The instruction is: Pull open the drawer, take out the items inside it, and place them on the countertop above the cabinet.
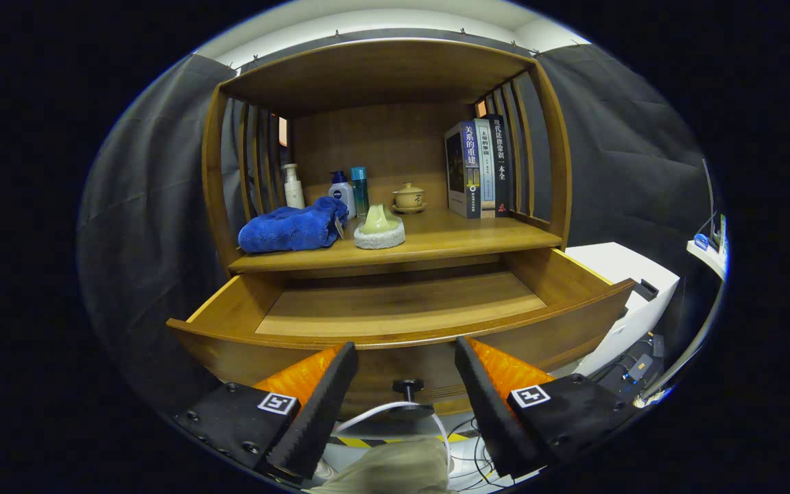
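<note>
The wooden drawer (402,309) stands pulled out under the cabinet's countertop (450,240); its inside shows bare wood. A black knob (408,387) sits on the drawer front, between my fingers. On the countertop lie a folded blue towel (292,230) and a green-and-white sponge brush (380,228), side by side. My gripper (405,367) is open with nothing between its fingers, just in front of the drawer front and a little below its rim.
At the back of the countertop stand three bottles (342,191), a small lidded teacup (409,197) and upright books (479,168). Slatted wooden sides enclose the shelf. A white box (631,295) sits to the right of the drawer, with cables on the floor below.
</note>
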Demonstrator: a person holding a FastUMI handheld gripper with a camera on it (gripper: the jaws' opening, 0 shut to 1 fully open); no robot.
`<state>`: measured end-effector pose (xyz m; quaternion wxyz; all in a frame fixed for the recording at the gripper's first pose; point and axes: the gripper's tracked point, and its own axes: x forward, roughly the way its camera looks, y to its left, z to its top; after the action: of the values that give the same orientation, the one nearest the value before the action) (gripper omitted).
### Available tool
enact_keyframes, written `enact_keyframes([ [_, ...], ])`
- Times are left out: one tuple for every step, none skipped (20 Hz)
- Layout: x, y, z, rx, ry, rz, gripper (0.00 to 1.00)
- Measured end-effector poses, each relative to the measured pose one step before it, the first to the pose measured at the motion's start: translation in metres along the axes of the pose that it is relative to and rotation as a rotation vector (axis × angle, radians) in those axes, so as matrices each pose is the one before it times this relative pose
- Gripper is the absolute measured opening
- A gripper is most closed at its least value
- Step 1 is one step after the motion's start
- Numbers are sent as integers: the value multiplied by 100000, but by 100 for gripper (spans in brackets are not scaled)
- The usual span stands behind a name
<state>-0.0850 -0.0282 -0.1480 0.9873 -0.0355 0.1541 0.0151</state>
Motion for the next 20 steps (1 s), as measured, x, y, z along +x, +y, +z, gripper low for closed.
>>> enact_keyframes([
  [1170, 86, 561, 33, -342, 14, 97],
  [942, 114, 704, 74, -717, 28, 97],
  [1179, 135, 569, 913, -158, -262, 97],
  [1161, -1, 185, -529, 1137, -291, 97],
  [1091, 111, 484, -22, -683, -249, 97],
  [1049, 1, 303, 497, 240, -9, 97],
  [896, 79, 395, 684, -362, -25, 97],
  [845, 12, 336, 22, -36, -24, 97],
  [168, 703, 158, -44, 73, -110, 97],
  [734, 49, 283, 72, 135, -119, 97],
  [587, 13, 207, 419, 124, -94, 97],
  [692, -28, 152, 705, 201, -81, 97],
  [564, 73, 225, 667, -86, -47, 97],
  [551, -126, 134, 222, 105, -9, 97],
  [179, 60, -44, 374, 1025, 398, 97],
  [367, 23, 441, 1007, -607, 433, 97],
  [-668, -64, -419, 362, 400, 639, 97],
  [439, -31, -64, 553, -246, 206, 97],
  [-109, -1, 259, 1010, -1220, 132, 97],
  [4, 8, -171, 315, 514, 257, 97],
])
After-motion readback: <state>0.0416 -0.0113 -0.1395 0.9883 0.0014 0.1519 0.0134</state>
